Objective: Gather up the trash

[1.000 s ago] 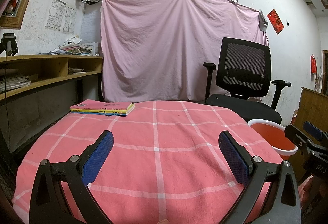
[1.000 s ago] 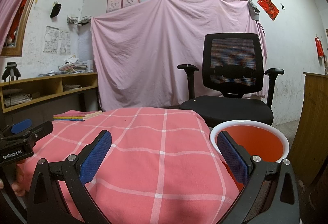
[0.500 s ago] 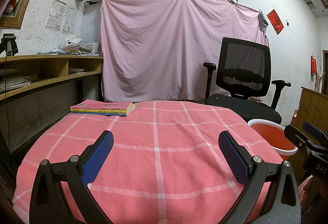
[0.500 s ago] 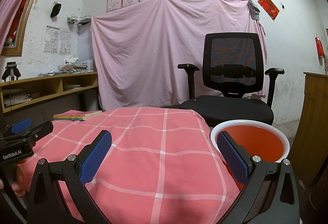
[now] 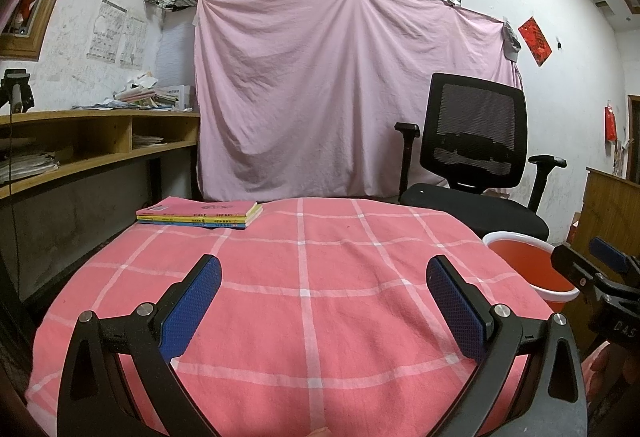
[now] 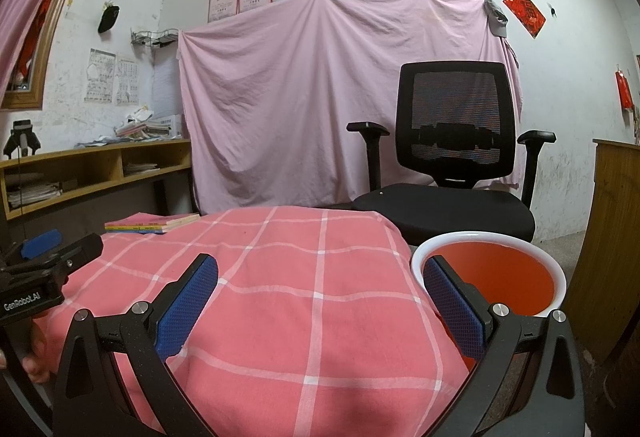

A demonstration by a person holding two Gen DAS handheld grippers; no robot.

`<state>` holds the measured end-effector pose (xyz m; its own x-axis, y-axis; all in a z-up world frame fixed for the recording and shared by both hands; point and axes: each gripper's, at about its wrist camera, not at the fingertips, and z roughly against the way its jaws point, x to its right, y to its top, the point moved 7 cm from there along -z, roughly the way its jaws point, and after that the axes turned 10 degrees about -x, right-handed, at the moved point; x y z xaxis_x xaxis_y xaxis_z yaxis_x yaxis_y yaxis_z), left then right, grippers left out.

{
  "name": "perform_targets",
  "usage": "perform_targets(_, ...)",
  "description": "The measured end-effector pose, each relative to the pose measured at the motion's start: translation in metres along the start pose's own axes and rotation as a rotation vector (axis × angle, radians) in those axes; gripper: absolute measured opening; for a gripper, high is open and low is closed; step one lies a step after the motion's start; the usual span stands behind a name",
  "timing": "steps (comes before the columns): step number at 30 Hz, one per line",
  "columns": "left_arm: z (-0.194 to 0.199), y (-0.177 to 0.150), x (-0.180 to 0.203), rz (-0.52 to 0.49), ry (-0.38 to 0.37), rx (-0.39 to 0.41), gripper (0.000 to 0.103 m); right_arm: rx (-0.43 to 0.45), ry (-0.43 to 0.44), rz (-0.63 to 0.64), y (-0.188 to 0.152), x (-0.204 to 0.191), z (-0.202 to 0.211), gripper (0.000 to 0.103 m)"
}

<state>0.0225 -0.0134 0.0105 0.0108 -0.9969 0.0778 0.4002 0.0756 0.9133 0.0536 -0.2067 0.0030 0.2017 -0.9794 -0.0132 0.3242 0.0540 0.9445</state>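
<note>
The round red plastic bucket with the white rim (image 6: 490, 279), the only likely trash container here, stands off the tabletop's right edge, below the black mesh office chair (image 6: 452, 157). As far as can be seen it holds nothing, though its bottom is hidden. No trash shows on the tabletop covered by the pink checked cloth (image 5: 304, 277): beyond the bucket the cloth lies bare except for a flat stack of thin pink, yellow and blue books (image 5: 200, 215) at the corner farthest from the bucket.

Nothing has changed over the last second; both views match the earlier ones, with bucket, books and cloth where they were. That suggests the collecting is either finished or not yet begun.

The left tongs (image 5: 320, 301) hover level over the near edge of the cloth, left of the bucket, jaws spread wide and holding nothing. The right tongs (image 6: 320, 301) sit just beside the bucket, one blue pad overlapping its rim in view, likewise wide and empty. Both point straight ahead toward the chair.
</note>
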Motion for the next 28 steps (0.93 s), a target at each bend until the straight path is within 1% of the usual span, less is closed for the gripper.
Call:
perform_targets(11,0.0004,-0.0011,-0.0011,0.001,0.006,-0.001,0.1,-0.006,-0.001,0.0,-0.0044,-0.0036,-0.0004,0.103)
perform_targets(23,-0.0006,-0.0016,0.0026,-0.034,0.045,-0.001,0.1,-0.01,-0.001,0.0,-0.007,-0.006,-0.0017,0.103)
perform_targets(28,-0.0025,-0.002,0.001,-0.028,0.041,-0.008,0.1,-0.016,0.002,-0.001,-0.0079,-0.0081,-0.0037,0.103)
